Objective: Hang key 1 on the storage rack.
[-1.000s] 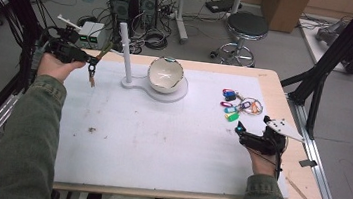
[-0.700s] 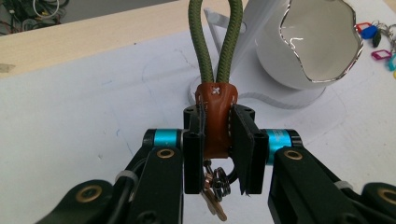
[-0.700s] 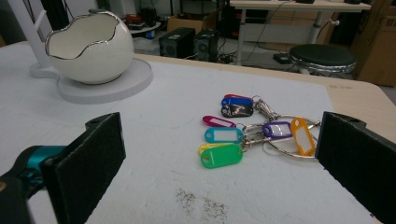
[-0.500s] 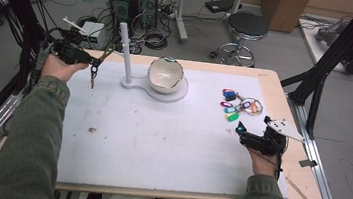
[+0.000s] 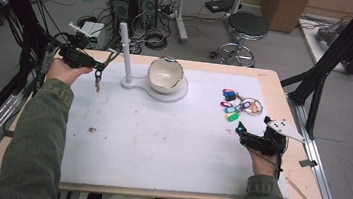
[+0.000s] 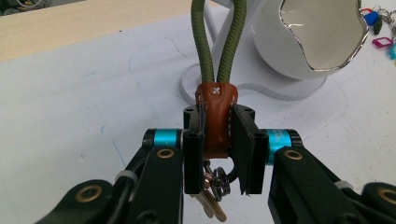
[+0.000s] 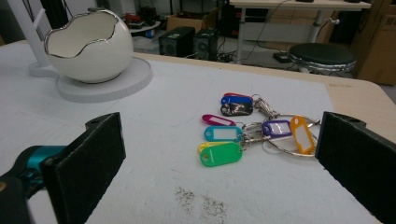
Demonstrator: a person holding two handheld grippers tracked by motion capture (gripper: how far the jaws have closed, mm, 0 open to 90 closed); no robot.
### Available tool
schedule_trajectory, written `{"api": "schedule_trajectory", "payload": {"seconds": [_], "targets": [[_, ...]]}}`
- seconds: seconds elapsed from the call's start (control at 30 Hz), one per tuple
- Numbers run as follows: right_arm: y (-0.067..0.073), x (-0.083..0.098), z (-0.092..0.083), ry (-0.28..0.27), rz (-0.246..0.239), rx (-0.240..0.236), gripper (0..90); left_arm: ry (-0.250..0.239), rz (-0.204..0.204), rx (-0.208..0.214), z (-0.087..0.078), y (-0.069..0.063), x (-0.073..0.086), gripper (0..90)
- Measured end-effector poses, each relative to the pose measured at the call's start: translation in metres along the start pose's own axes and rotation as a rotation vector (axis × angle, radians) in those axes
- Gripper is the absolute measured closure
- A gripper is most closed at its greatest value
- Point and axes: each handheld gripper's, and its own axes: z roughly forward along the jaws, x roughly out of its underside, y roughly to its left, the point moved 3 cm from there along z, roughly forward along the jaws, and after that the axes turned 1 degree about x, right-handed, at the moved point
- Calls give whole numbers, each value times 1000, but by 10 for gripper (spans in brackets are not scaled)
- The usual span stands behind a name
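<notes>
Left gripper view shows a brown leather key fob [image 6: 215,119] pinched between the two black jaws of the left gripper [image 6: 218,140], which are closed on it. Its long axis runs along the jaws: an olive-green cord loop [image 6: 217,42] leads off from its far end toward the post stand, and a metal ring with keys [image 6: 214,189] hangs from its near end. In the high view the fob [image 5: 99,74] is held above the far left part of the white table mat [image 5: 160,138], keys dangling downward, cord slanting up toward the white upright post [image 5: 125,51].

The left hand [image 5: 62,69] is raised over the mat's far left corner, forearm in an olive sleeve reaching forward, gripper pointing right toward the post. The right hand [image 5: 263,157] sits low at the mat's right edge; the right gripper [image 5: 247,134] points toward the far left, its jaws wide apart with nothing between them.

A white egg-shaped bowl with a jagged silver rim [image 5: 165,75] stands on the round base beside the post; its inside looks bare. A bunch of coloured plastic key tags on metal rings [image 7: 252,128] lies on the mat just ahead of the right gripper.
</notes>
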Motion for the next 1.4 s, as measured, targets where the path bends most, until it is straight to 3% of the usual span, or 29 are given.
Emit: {"api": "schedule_trajectory", "payload": {"seconds": [0.27, 0.8, 0.93, 1.1, 1.23, 1.4], "targets": [[0, 0, 0, 2, -1, 1, 5, 11, 19, -9, 11, -4, 0, 748], [-1, 0, 0, 2, 2, 4, 5, 19, -21, 13, 29, -5, 5, 742], [-1, 0, -1, 2, 4, 4, 5, 29, -9, -11, 34, -6, 8, 717], [-1, 0, -1, 0, 2, 10, 5, 22, -31, -3, 36, -6, 8, 668], [-1, 0, -1, 1, 1, 8, 5, 15, -53, 45, 34, -6, 7, 537], [-1, 0, -1, 0, 2, 7, 5, -3, -118, 60, 32, -3, 7, 427]]}}
